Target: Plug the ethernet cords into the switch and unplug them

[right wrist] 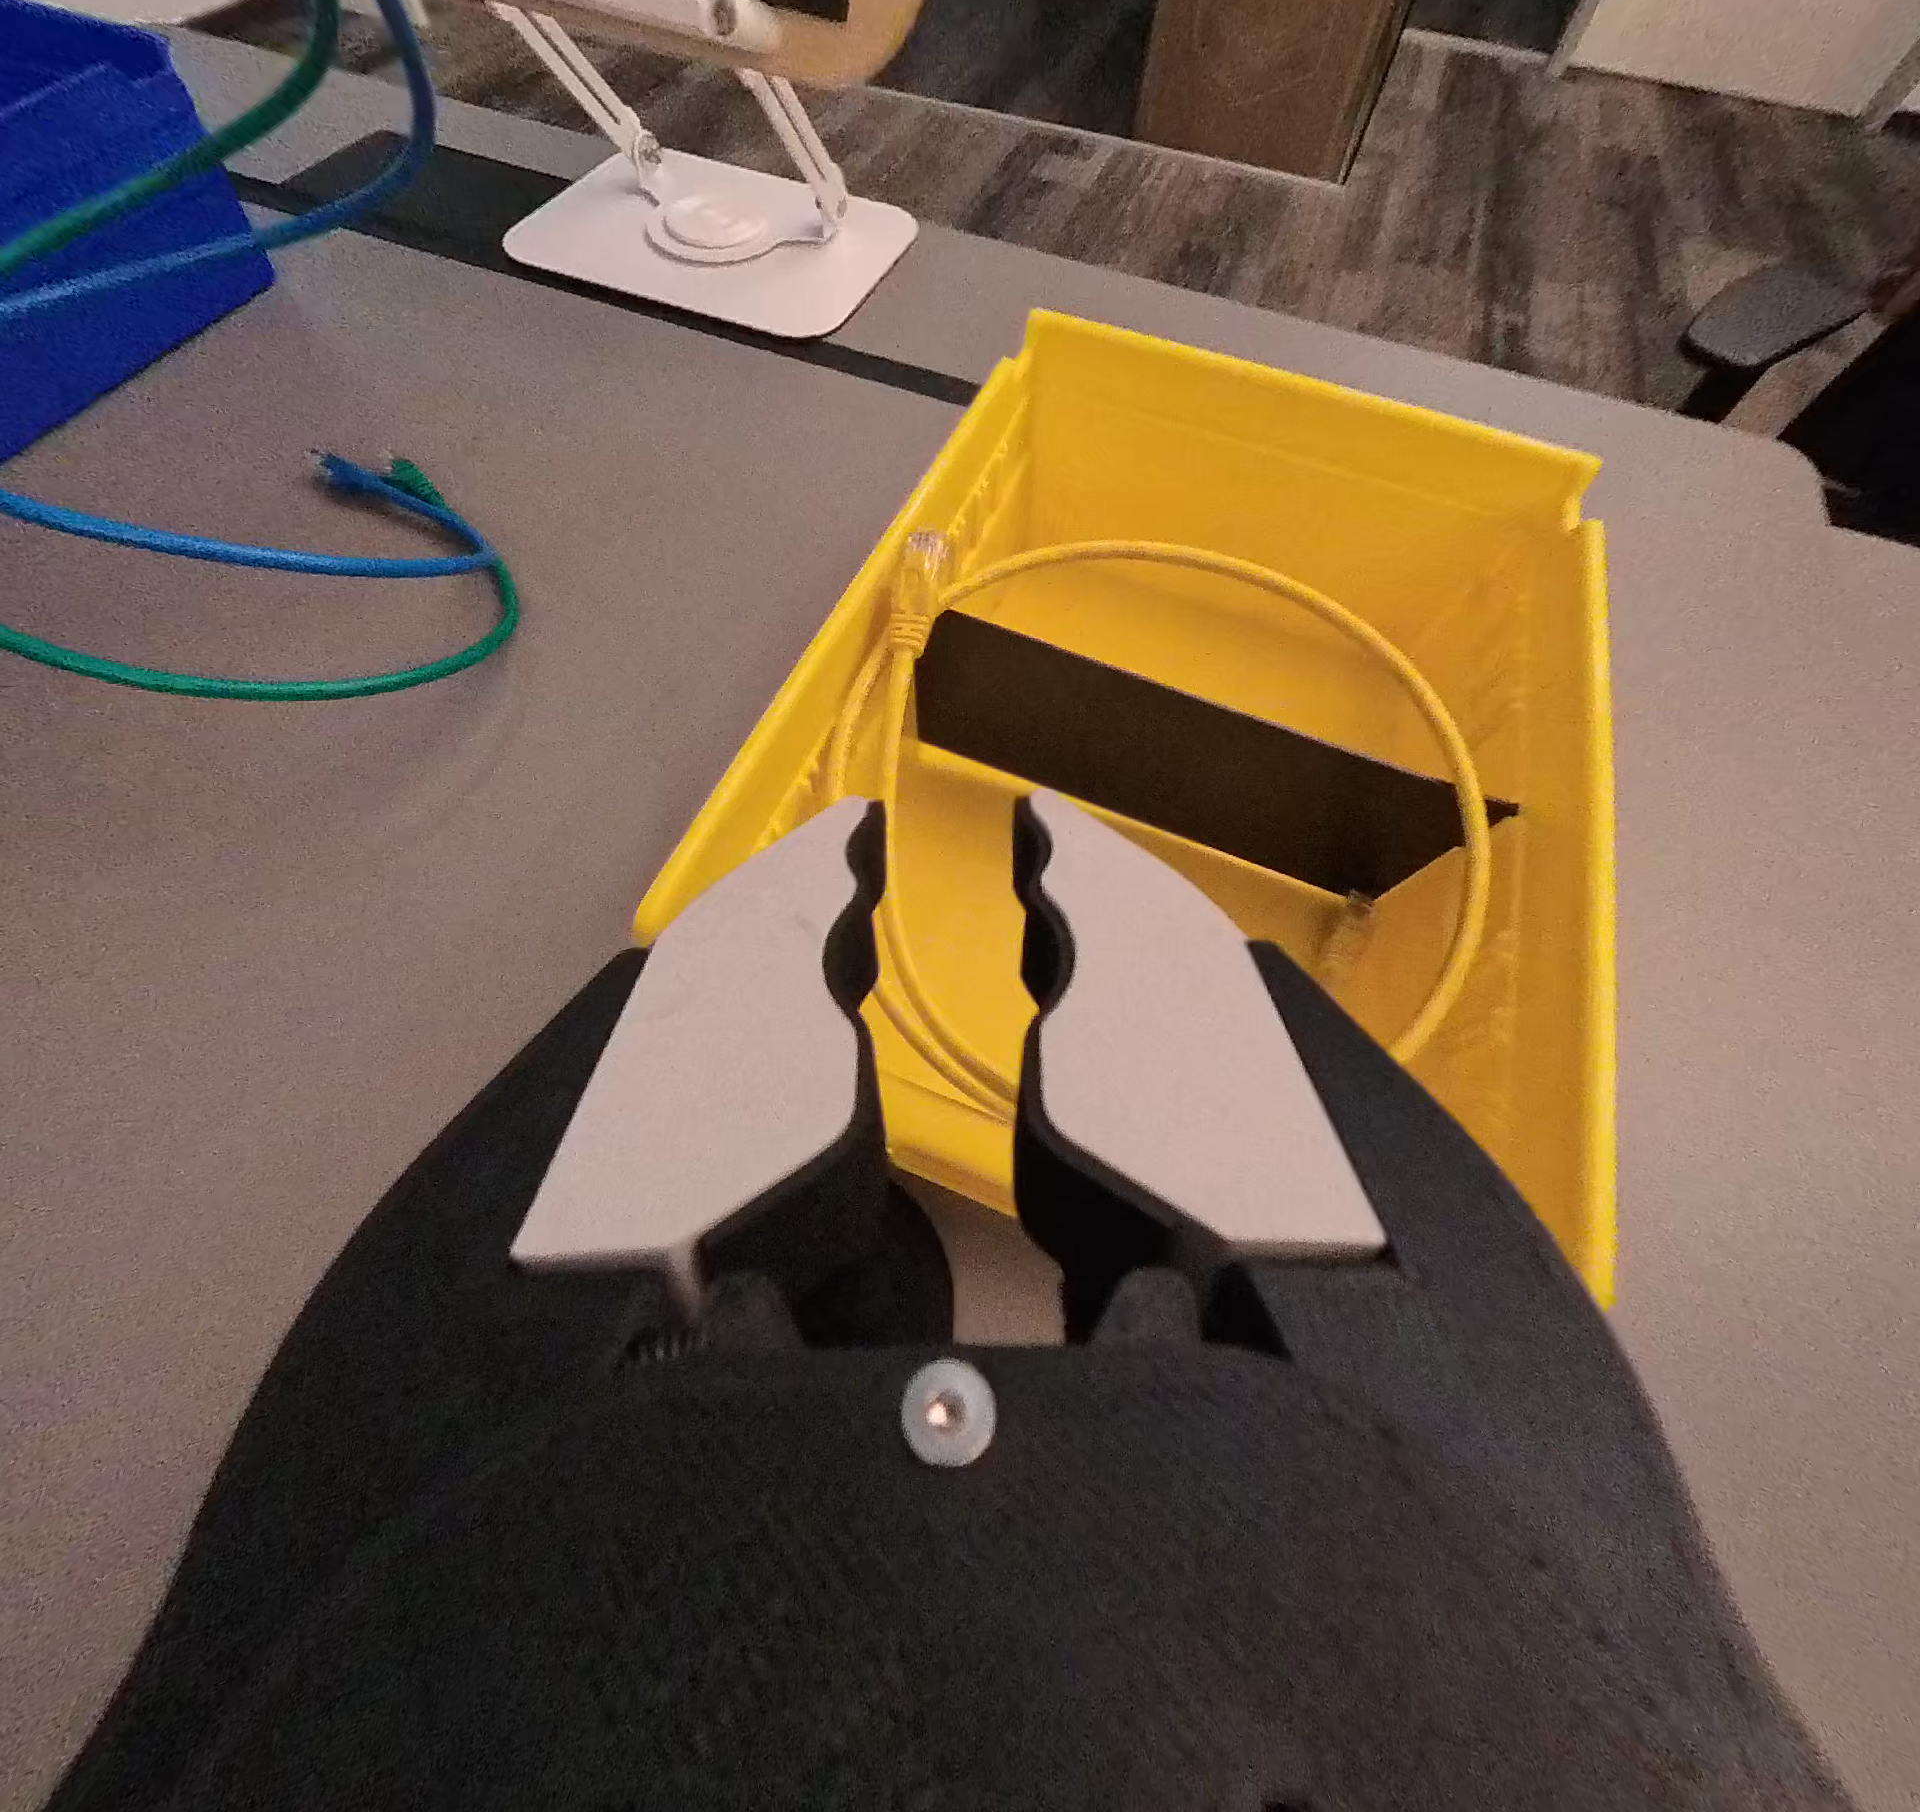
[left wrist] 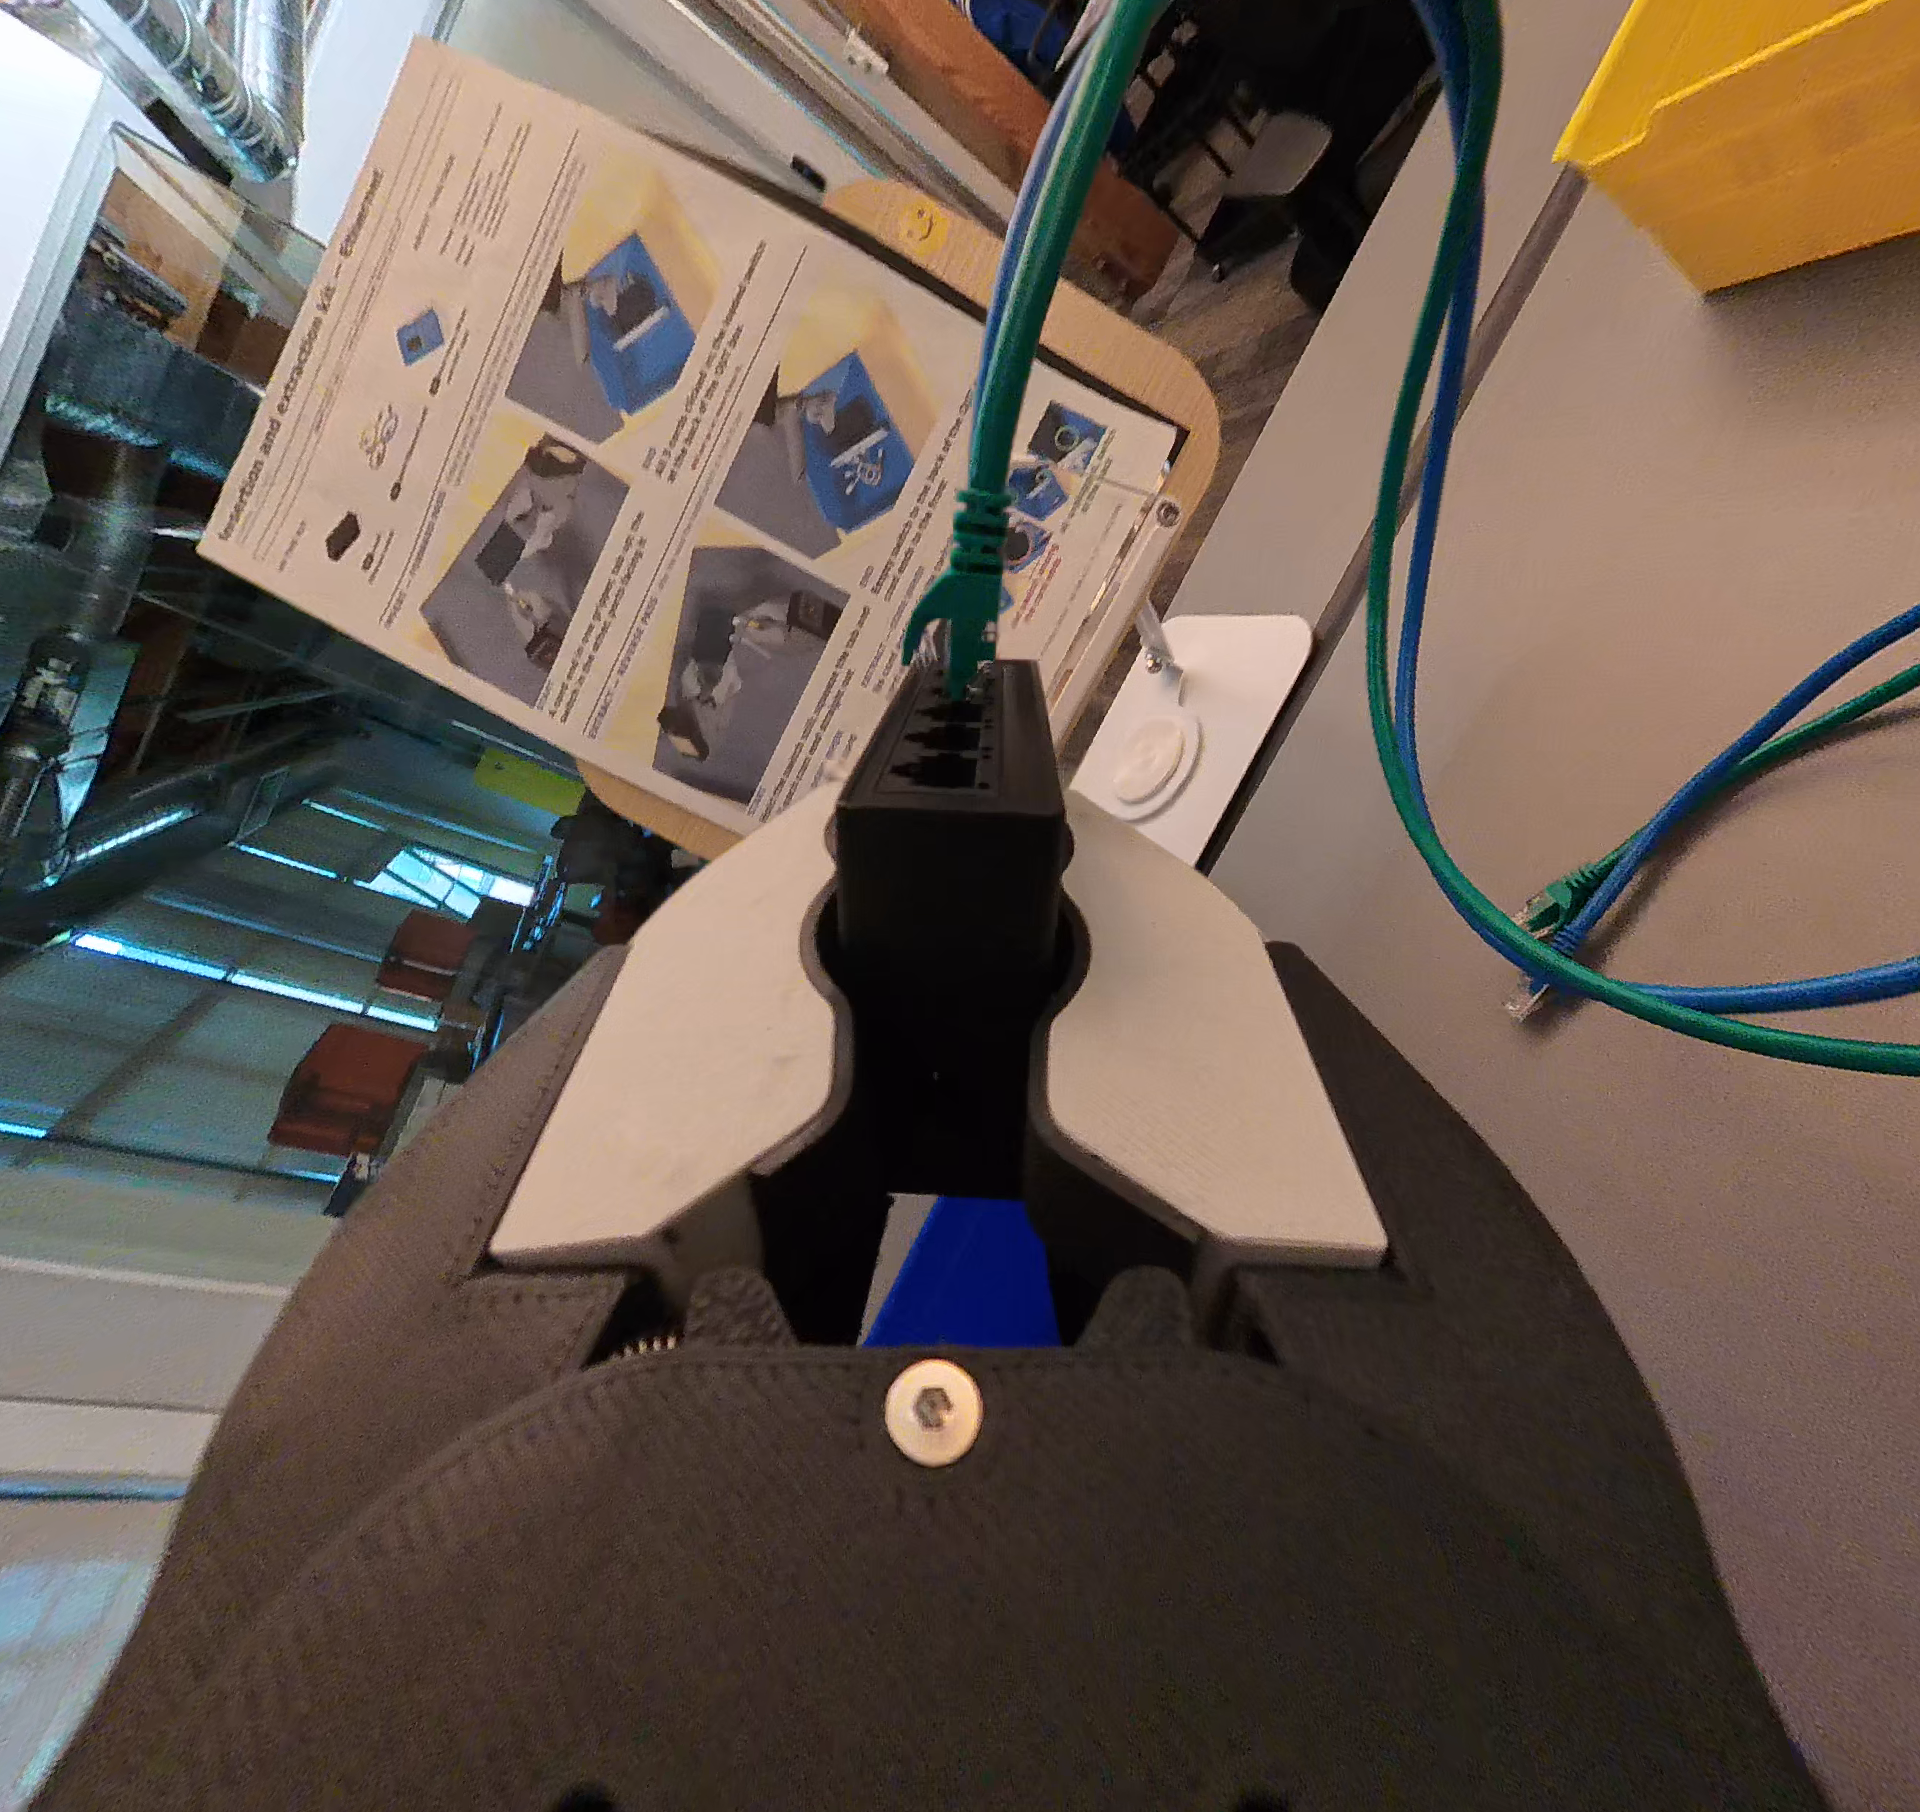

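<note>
Switch [left wrist: 951, 806], black, sits clenched between the pale fingers [left wrist: 727, 1014] of the left tongs [left wrist: 951, 889] in the left wrist view, its row of ports facing away from the camera. A green cord [left wrist: 1023, 308] is plugged into a far port, and a blue cord [left wrist: 1455, 235] arcs beside it; whether the blue one is plugged in is hidden behind the green plug. Both loop down onto the grey bench [left wrist: 1662, 619], where their free plugs lie side by side. An instruction sheet [left wrist: 644, 432] on a stand fills the background.

In the right wrist view, the right tongs [right wrist: 948, 832] are released, grasping nothing, poised over a yellow bin [right wrist: 1569, 827]. A yellow cord [right wrist: 1444, 723] lies coiled inside it, around a black divider [right wrist: 1195, 754]. A blue bin [right wrist: 104, 256] stands at far left.
</note>
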A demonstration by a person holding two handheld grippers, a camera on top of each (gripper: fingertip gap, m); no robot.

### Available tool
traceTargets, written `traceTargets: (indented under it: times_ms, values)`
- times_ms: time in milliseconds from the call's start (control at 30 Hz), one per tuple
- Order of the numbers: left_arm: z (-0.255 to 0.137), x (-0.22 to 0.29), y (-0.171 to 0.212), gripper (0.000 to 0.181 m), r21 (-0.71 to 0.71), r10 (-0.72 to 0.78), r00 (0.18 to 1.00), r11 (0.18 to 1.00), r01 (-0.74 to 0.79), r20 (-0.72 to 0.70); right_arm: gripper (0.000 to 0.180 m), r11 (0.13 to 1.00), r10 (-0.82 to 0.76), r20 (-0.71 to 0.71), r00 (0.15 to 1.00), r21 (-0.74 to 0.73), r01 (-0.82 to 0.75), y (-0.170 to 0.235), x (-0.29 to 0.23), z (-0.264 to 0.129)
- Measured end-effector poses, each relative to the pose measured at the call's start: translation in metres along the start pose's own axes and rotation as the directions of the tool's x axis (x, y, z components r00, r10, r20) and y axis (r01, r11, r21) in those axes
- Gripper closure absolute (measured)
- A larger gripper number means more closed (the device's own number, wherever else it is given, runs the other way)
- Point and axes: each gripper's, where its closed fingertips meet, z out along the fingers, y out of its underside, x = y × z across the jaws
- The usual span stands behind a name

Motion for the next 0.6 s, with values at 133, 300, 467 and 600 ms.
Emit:
traceTargets:
  times_ms: [133, 300, 467, 600]
  values:
    - [0.001, 0.010, -0.018, 0.151, 0.077, 0.019, 1.000, 0.997, -0.018, -0.013, 0.153, 0.988, -0.103, -0.104, 0.989, 0.106, 0.114, -0.029, -0.009, -0.021]
    - [-0.003, 0.024, -0.042, 0.151, 0.175, 0.068, 0.997, 0.983, -0.062, -0.025, 0.146, 0.888, -0.290, -0.172, 0.941, 0.318, 0.332, -0.088, -0.054, -0.060]
    - [-0.012, 0.040, -0.067, 0.151, 0.290, 0.142, 0.990, 0.948, -0.130, -0.018, 0.141, 0.614, -0.577, -0.288, 0.764, 0.463, 0.639, -0.148, -0.144, -0.090]
    - [-0.021, 0.058, -0.087, 0.151, 0.372, 0.191, 0.981, 0.914, -0.165, -0.035, 0.138, 0.341, -0.758, -0.355, 0.546, 0.498, 0.797, -0.183, -0.229, -0.093]
